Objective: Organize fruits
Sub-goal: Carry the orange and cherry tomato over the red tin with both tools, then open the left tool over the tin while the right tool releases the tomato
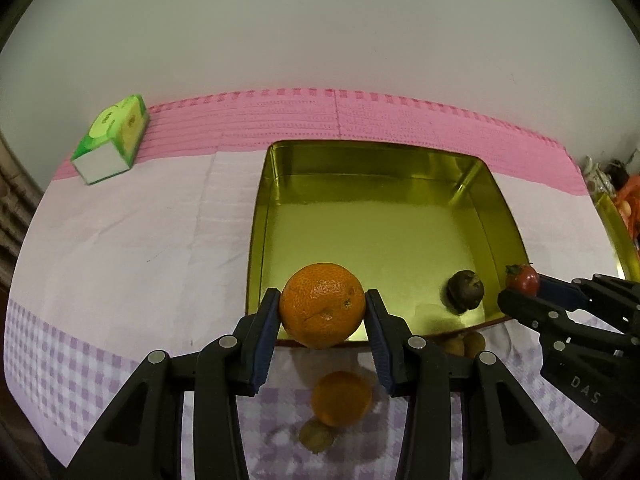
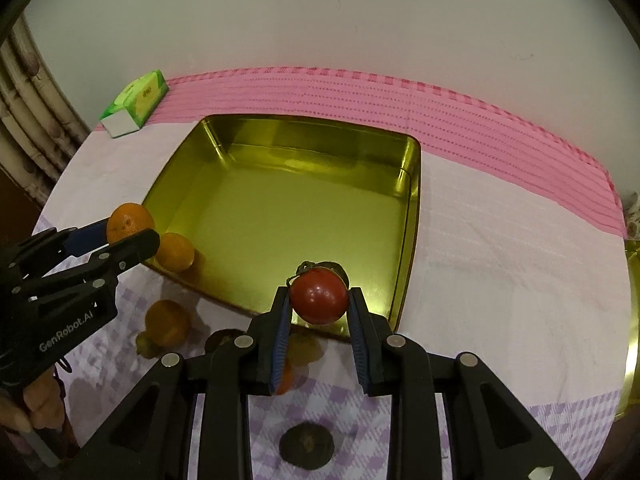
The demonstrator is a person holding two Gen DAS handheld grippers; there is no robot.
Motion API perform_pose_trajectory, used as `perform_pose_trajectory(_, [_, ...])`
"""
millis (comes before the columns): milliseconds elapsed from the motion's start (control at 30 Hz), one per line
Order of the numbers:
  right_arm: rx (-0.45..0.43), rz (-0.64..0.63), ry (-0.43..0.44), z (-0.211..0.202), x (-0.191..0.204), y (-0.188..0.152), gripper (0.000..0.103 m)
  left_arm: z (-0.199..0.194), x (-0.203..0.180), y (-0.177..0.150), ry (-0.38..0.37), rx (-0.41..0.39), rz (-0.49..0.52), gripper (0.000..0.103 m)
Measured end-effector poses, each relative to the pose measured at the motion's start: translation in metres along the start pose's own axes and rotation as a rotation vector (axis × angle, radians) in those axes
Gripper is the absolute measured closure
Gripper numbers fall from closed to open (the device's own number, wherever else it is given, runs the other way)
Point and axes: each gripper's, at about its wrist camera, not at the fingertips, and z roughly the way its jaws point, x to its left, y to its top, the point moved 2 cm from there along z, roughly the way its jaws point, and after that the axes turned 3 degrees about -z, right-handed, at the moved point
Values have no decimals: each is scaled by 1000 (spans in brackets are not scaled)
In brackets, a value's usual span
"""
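Currently both jaws grip fruit, left gripper [image 1: 322,312] an orange [image 1: 322,305], right gripper [image 2: 319,309] a tomato [image 2: 319,295]; the gold tin [image 2: 280,200] lies straight ahead, below both.

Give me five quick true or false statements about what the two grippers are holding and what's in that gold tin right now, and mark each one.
1. The left gripper holds an orange. True.
2. The right gripper is open and holds nothing. False: it is shut on a red tomato.
3. The gold tin is full of fruit. False: most of its floor is bare; one dark fruit sits near its front edge.
4. A green tissue box stands on the cloth, left of the tin. True.
5. No fruit remains on the cloth. False: another orange and a dark round fruit lie outside the tin.
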Motion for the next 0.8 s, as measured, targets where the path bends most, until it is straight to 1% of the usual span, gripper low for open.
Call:
perform_pose_trajectory(300, [30,9,-5,17,-5,1,77,21,-7,2,7,44,21,60])
perform_pose_trajectory(800, [44,18,4,24,-5,3,75,29,-8,6,21,58,41,59])
